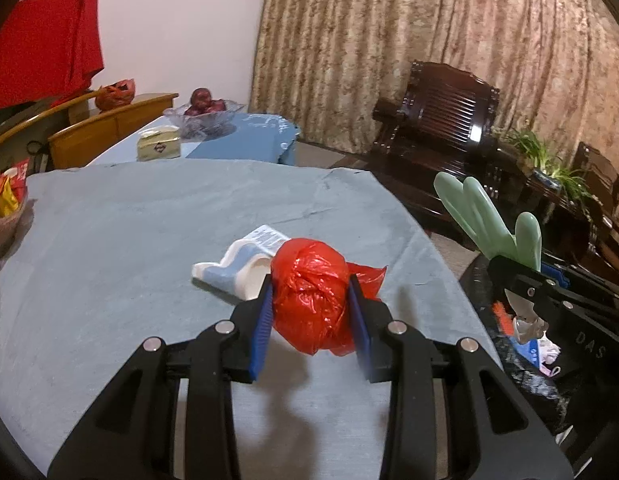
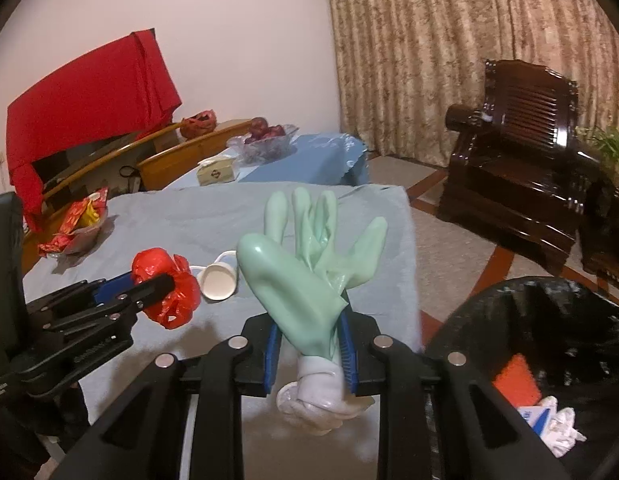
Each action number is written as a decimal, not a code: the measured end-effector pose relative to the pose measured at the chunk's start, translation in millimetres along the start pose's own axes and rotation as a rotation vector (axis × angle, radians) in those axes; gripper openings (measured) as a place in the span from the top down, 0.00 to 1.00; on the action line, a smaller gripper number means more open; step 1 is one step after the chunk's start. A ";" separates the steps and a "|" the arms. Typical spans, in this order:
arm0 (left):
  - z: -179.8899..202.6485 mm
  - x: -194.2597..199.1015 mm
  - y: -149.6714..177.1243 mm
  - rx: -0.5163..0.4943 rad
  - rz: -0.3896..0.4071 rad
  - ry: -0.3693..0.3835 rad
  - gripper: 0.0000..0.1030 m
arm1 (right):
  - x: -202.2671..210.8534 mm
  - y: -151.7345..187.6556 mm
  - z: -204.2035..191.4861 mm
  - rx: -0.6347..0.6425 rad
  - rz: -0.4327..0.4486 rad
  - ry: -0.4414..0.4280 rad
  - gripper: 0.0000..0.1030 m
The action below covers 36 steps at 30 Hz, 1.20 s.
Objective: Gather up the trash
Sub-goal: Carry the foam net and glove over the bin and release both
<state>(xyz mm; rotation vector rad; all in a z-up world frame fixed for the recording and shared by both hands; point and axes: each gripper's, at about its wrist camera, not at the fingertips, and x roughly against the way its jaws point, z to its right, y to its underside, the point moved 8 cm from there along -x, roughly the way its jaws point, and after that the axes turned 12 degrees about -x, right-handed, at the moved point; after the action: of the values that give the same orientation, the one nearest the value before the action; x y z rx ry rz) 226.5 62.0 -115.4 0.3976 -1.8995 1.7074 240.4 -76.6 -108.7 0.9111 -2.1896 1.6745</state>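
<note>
Trash is being gathered from the table (image 1: pixel 109 220), and 2 pieces are in the claws at this moment. The left gripper (image 1: pixel 311 308) is closing its blue pads on a balled-up red plastic bag (image 1: pixel 309 300), which is sitting between the jaws just above the grey-blue cloth; its shadow on the cloth suggests it is lifted clear. The right gripper (image 2: pixel 309 354) is pinching the wrist of a pale green rubber glove (image 2: pixel 305 272), its jaws nearly together, with the glove fingers standing up and a whitish cuff bunching below the pads. A black-lined trash bin (image 2: pixel 549 320) is standing off the table's right edge, already holding paper scraps and something orange.

By my reading, the step in hand is the carry: both pieces are gripped and neither is in the bin yet. The next move is calling for swinging each claw rightward over the bin's mouth and opening there, the right claw first since it is nearer. A white cup (image 2: pixel 218 280) is lying on its side just beside the red bag, and it is waiting for a later pass.
</note>
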 end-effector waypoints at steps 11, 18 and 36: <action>62.6 4.2 -13.5 -0.064 0.022 0.103 0.67 | 38.4 -4.8 47.3 -0.045 0.050 0.077 0.76; 109.5 2.3 -24.4 -0.104 0.041 0.184 0.67 | 65.8 -6.8 91.4 -0.088 0.081 0.150 0.76; 236.1 -22.1 -48.3 -0.209 0.074 0.361 0.67 | 118.5 -13.2 202.4 -0.187 0.153 0.354 0.76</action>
<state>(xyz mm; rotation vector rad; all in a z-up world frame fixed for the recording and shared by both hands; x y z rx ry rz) 223.9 -179.5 -98.6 -0.0604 -1.8148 1.4868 192.4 -306.4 -98.9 0.3737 -2.1628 1.5212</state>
